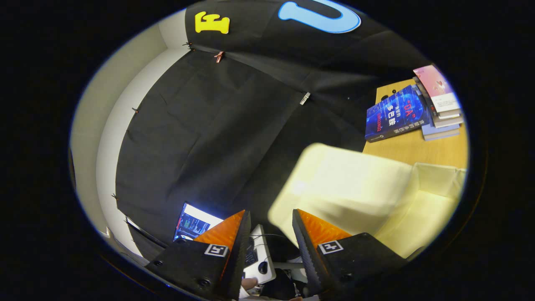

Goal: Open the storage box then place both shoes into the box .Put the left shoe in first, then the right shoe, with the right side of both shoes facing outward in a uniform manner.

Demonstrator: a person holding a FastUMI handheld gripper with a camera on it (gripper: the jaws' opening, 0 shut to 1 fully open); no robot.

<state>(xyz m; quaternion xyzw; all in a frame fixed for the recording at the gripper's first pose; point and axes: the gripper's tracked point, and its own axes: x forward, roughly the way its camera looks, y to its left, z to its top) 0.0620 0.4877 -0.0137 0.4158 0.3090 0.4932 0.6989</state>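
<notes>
Gripper [269,221] jaws stand parted, holding nothing (pale storage box [355,188] lies just ahead, blurred).

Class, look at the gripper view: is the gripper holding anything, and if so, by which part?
Nothing is held. The gripper is open with an empty gap between its fingers; the pale yellow storage box lies just ahead, beside one finger, ungripped.

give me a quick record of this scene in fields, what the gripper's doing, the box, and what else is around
gripper: jaws open, nothing between them
storage box: pale yellow, just ahead of the right finger, on the wooden table
books: stacked on the table beyond the box
laptop: screen lit, beyond the left finger
shoes: cannot tell
</notes>
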